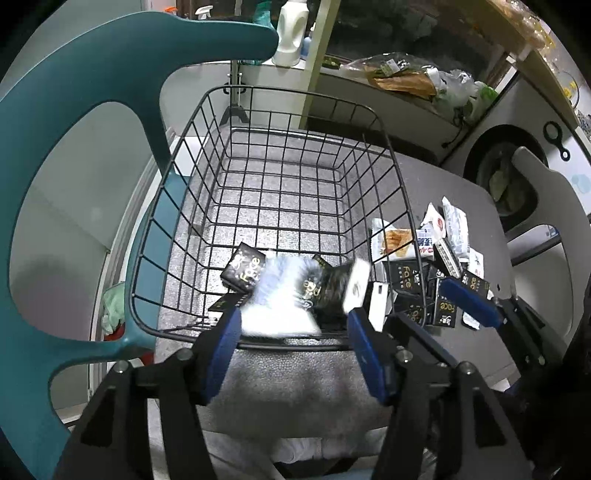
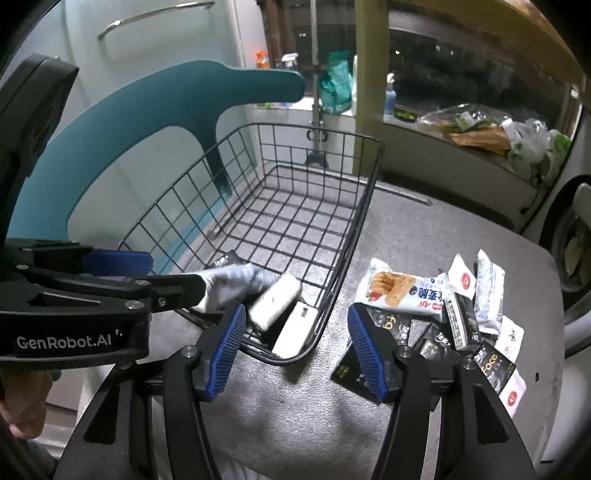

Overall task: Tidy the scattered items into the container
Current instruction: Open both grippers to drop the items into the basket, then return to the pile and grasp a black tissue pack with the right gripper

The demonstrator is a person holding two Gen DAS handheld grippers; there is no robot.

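A black wire basket stands on the grey table. My left gripper hangs open over the basket's near rim. Just past its fingertips a white packet shows as a blur, with no pad touching it. Black "face" boxes and a white box lie at the basket's near end. To the right of the basket sits a pile of snack packets and black boxes. My right gripper is open and empty between the basket's corner and that pile.
A teal chair back curves round the basket's left side. A washing machine stands beyond the table's right edge. On the far sill are bags and a white bottle. A hand holds the left gripper.
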